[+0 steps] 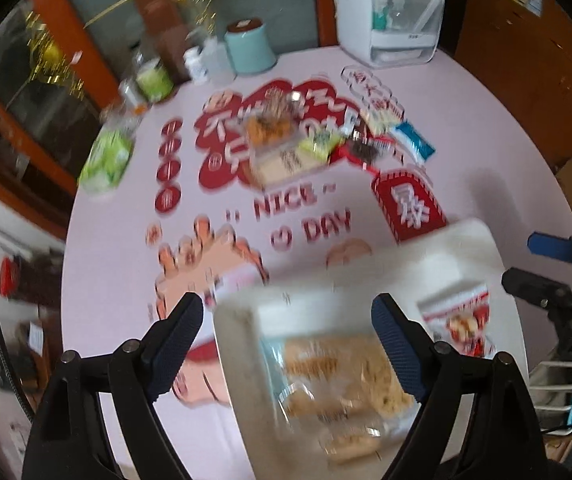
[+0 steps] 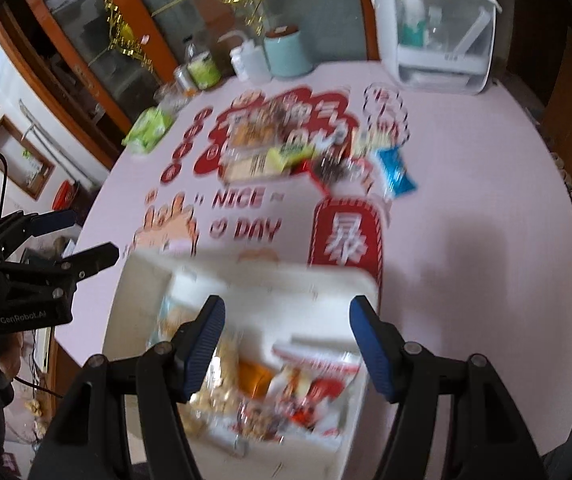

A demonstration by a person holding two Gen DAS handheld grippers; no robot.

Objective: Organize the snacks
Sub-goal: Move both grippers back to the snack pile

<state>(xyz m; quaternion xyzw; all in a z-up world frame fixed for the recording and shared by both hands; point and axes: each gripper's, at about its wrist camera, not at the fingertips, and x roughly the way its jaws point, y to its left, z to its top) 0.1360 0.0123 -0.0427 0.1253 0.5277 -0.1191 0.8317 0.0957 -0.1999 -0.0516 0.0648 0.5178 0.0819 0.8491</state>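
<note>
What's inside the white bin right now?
The white bin holds a pale biscuit pack and a red-and-white snack packet; blur and overlapping packs hide anything beneath.

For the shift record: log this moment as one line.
left gripper: open, empty | right gripper: open, empty | white bin: holds snack packets | loose snacks: mid-table | red packet: beside bin

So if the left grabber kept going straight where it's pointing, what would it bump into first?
Most likely the white tray, or the bag of pale snacks lying in it. Both sit between the open left grabber's fingers, though blur makes depth uncertain.
</note>
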